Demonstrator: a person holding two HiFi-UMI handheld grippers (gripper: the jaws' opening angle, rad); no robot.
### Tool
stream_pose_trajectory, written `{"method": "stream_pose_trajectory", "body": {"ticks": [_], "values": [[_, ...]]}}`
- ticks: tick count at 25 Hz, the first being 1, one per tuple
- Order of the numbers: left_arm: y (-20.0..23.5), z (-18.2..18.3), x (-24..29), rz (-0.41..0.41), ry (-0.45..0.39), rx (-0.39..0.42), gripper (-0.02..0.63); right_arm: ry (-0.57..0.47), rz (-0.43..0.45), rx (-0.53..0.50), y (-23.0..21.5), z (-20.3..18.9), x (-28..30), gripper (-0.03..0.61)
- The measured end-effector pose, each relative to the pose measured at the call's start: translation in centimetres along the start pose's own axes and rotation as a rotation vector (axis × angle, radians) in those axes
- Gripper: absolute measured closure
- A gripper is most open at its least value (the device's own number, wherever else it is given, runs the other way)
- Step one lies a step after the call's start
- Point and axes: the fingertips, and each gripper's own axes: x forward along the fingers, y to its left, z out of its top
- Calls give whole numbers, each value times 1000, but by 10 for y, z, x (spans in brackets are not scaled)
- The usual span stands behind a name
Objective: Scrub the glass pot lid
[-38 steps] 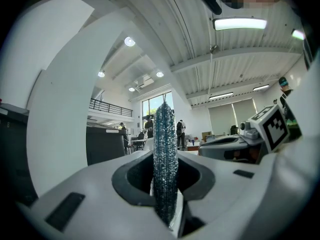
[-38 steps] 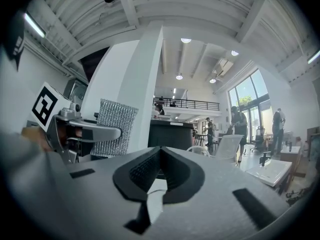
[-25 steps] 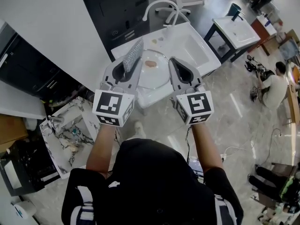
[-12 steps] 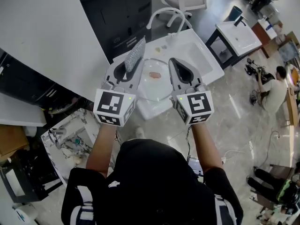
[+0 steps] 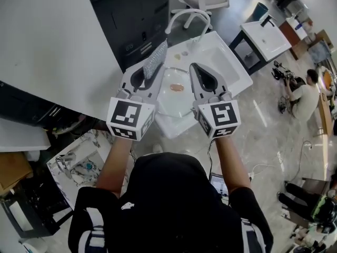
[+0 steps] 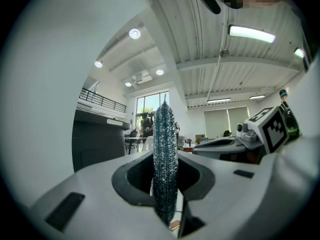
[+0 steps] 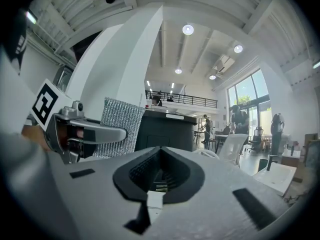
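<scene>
1. Plainly, my left claw (image 5: 143, 80) was clenched on the scouring pad (image 5: 156, 59), which stood on edge between the jaws. My right claw (image 5: 204, 80) was closed tight with nothing in it.
2. Both claws hung above the glass pot lid (image 5: 176, 101). It lay flat on the white sink (image 5: 224, 57), toward the near side, and showed between the two claws in the head view. A brownish patch (image 5: 178, 87) sat near its middle; I could not tell whether it was a knob or grime.
3. As I judged it, scrubbing had not begun, since the pad was clear of the glass. To do it well, I would tip the left claw so the pad's broad face, not its thin edge, met the lid. Then I would work small circles over the patch with modest pressure.
4. The lid looked free to slide, so I would use the right claw to steady its rim.
5. I counted two claws, one pad, one lid, one faucet (image 5: 184, 15) and two sinks, with the second basin (image 5: 266, 33) well apart at the right.
</scene>
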Motion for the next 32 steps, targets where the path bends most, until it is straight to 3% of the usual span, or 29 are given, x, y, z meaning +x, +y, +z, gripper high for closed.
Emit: {"method": "stream_pose_trajectory", "body": {"ticks": [19, 32], "values": [[7, -23, 31, -54, 25, -19, 541, 58, -41, 6, -20, -26, 17, 579], [9, -61, 78, -36, 122, -77, 541, 155, 71, -6, -45, -74, 49, 578]]}}
